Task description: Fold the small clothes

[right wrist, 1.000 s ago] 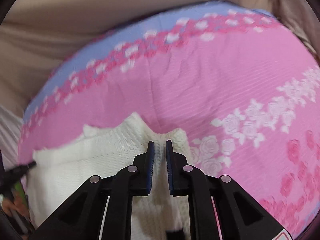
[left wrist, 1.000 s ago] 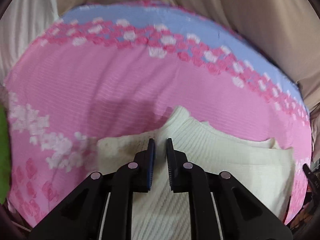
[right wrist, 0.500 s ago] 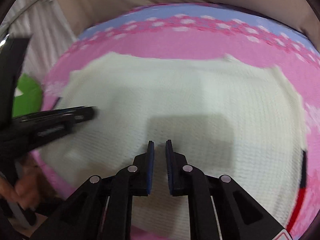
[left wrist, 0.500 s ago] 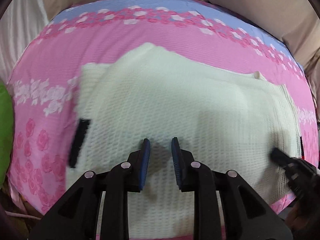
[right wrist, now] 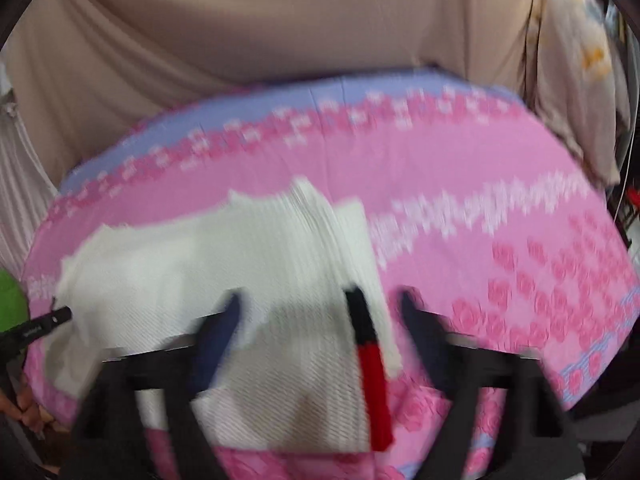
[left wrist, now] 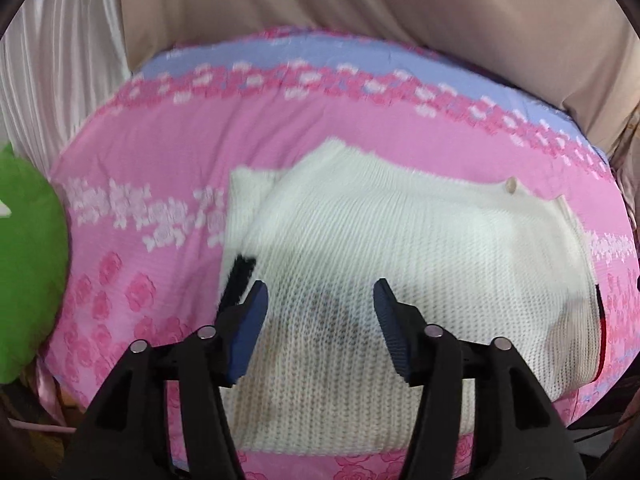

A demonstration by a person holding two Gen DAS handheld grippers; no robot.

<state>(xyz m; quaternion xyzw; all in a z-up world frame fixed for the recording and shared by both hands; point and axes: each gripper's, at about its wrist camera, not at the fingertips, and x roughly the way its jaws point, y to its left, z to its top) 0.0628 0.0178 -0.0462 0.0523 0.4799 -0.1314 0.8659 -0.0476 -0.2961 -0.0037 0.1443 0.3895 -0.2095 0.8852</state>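
The white knit sweater (left wrist: 420, 264) is seen lying folded on the pink floral sheet (left wrist: 160, 168), spreading from 12 toward 3 o'clock of the left gripper (left wrist: 320, 320), whose jaws are spread wide above it with nothing held. In the blurred right wrist view, the right gripper (right wrist: 320, 320) is likewise spread, the sweater's (right wrist: 224, 272) red-and-black trim (right wrist: 368, 352) seen between its fingers.
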